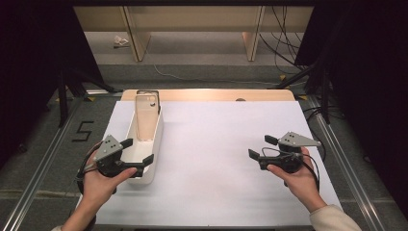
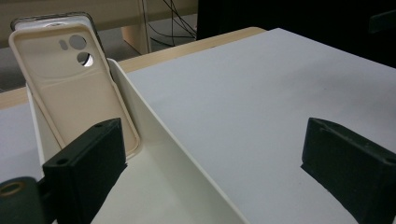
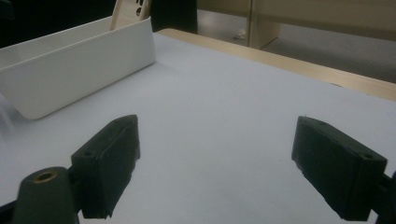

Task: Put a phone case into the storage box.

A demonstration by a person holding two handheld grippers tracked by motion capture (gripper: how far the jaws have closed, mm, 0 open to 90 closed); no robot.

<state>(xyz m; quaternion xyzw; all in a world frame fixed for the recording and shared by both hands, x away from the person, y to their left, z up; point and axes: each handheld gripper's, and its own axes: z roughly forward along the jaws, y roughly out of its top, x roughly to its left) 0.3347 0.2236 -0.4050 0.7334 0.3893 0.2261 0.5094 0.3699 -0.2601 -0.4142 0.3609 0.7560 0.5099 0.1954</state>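
Left gripper [image 1: 137, 151] wide, straddling tray [image 1: 155, 139] wall; phone case [image 1: 146, 118] ahead ungrasped. Right gripper [image 1: 262, 147] wide, idle.

Lighting: even overhead light, tabletop [image 1: 216, 144] bright white, no glare. Surround: dark, black at both sides of high view. Shadows: soft, short, under tray [image 1: 155, 144] and tools. Focus: high view slightly soft, low detail. Gripper views: near jaws blurred, background soft, mild grain, cool tint.
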